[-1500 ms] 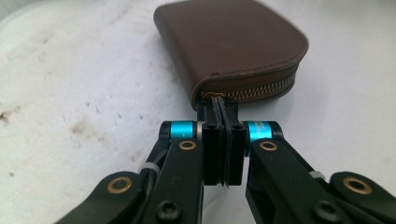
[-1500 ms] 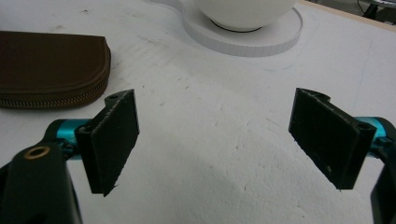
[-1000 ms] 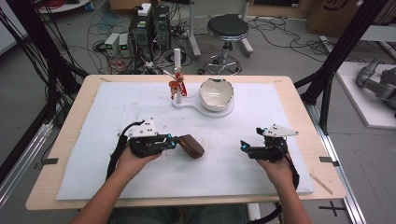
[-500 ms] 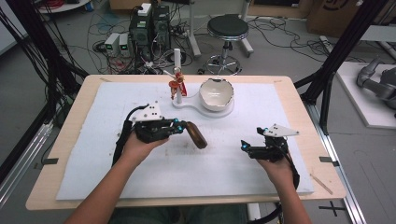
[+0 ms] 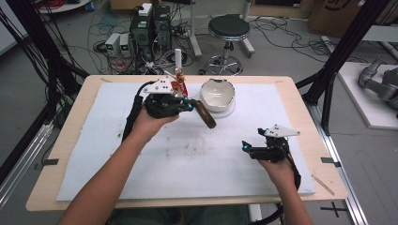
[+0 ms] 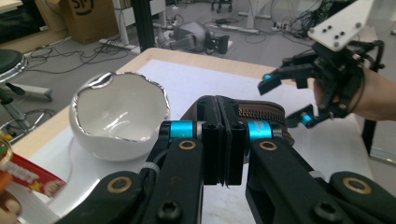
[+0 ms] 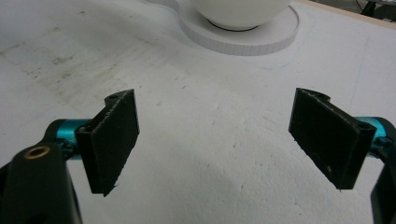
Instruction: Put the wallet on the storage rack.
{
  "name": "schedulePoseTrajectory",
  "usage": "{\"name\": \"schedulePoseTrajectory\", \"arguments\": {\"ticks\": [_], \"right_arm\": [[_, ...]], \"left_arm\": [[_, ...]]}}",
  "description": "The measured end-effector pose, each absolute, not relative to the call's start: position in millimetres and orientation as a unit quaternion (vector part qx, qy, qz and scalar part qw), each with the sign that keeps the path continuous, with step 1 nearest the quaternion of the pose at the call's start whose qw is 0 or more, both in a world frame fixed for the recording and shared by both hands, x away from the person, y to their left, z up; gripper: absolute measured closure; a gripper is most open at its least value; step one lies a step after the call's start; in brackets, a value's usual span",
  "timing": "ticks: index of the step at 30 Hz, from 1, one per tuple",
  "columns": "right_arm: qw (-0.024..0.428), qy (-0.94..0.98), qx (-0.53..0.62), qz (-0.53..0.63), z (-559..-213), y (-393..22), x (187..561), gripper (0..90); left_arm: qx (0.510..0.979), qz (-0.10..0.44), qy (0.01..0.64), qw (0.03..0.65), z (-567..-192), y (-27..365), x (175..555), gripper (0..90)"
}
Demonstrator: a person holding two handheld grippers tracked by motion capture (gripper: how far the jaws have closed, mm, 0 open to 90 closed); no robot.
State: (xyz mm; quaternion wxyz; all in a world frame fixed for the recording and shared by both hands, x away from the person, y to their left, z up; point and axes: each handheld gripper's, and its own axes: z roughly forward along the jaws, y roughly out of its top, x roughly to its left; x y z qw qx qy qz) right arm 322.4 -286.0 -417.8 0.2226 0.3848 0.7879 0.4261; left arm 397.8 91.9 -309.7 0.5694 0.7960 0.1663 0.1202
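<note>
We see the left gripper (image 5: 190, 105) with its fingers clamped tight on the edge of a brown zippered pouch (image 5: 205, 115), which hangs tilted above the surface just beside the white bowl (image 5: 217, 93) near the far edge. Our right gripper (image 5: 245, 146) sits near the right edge of the surface, its fingers spread wide with nothing between them.

**A robotics lab, cables everywhere**

We're looking at a lab floor here: tangled cables (image 5: 65, 44) run to stacked computer boxes (image 5: 150, 26) behind the desk (image 5: 300, 93), black frame struts (image 5: 342, 51) flank it, a round stool (image 5: 228, 28) waits nearby, and a grey robot arm (image 5: 378, 82) lies on a side platform.
</note>
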Motion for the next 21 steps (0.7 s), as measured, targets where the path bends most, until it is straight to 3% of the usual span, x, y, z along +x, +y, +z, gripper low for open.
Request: {"name": "schedulePoseTrajectory", "arguments": {"ticks": [11,21], "right_arm": [[0.222,0.788,0.385,0.426,-418.9,-286.2,322.1,16.1],[0.222,0.788,0.386,0.426,-419.4,-287.3,322.1,16.1]], "left_arm": [[0.788,0.131,0.186,0.572,-290.8,73.3,439.2,88.3],[0.786,0.135,0.214,0.564,-297.9,50.8,474.7,88.3]]}}
